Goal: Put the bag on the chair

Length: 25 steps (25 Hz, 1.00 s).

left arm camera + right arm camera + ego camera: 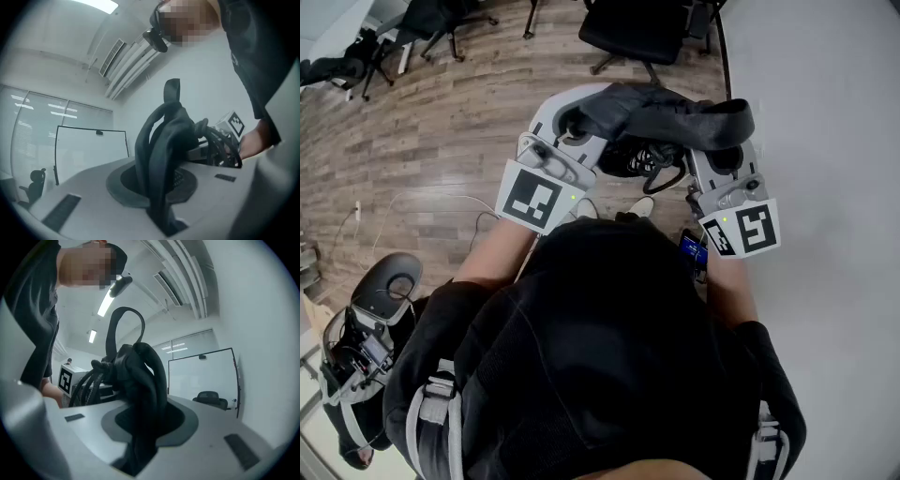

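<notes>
We have the bag (pixel 670 117) pinched at both ends. The left gripper (pixel 574 120) has its fingers nearly closed on a bunched fold of black fabric, and the right gripper (pixel 724 141) clamps a fold and strap the same way. The bag is slung between the two sets of fingers, off any surface. We judge it soft, limp and light, so it will droop and swing; gathered fabric or the strap gives the surest hold. The chair (pixel 633 33) stands well beyond the fingers.
</notes>
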Motion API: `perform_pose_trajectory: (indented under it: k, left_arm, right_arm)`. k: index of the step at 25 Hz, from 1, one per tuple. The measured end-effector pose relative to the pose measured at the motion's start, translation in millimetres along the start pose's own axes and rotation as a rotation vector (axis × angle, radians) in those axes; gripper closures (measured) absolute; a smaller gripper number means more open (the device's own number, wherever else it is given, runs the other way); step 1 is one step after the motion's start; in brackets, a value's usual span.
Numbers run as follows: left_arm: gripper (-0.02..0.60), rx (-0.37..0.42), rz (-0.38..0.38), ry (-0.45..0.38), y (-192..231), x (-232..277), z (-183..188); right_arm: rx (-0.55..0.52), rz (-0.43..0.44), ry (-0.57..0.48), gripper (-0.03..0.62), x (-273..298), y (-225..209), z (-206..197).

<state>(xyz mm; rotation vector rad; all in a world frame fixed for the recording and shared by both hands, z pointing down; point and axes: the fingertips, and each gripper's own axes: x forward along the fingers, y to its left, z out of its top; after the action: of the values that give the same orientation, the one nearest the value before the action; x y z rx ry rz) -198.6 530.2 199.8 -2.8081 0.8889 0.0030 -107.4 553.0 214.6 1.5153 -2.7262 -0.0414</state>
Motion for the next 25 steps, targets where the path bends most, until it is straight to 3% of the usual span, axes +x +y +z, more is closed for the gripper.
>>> perform_pose_trajectory:
  k: [11, 25]
  left_arm:
    - [0.543, -0.021, 0.011, -0.004, 15, -31, -16]
    - [0.543, -0.080, -0.017, 0.008, 43, -49, -42]
  right_arm:
    - [0.016, 0.047, 0.015, 0.513, 18, 32, -17]
    - [-0.002, 0.014, 0.013, 0.513, 43, 57, -32]
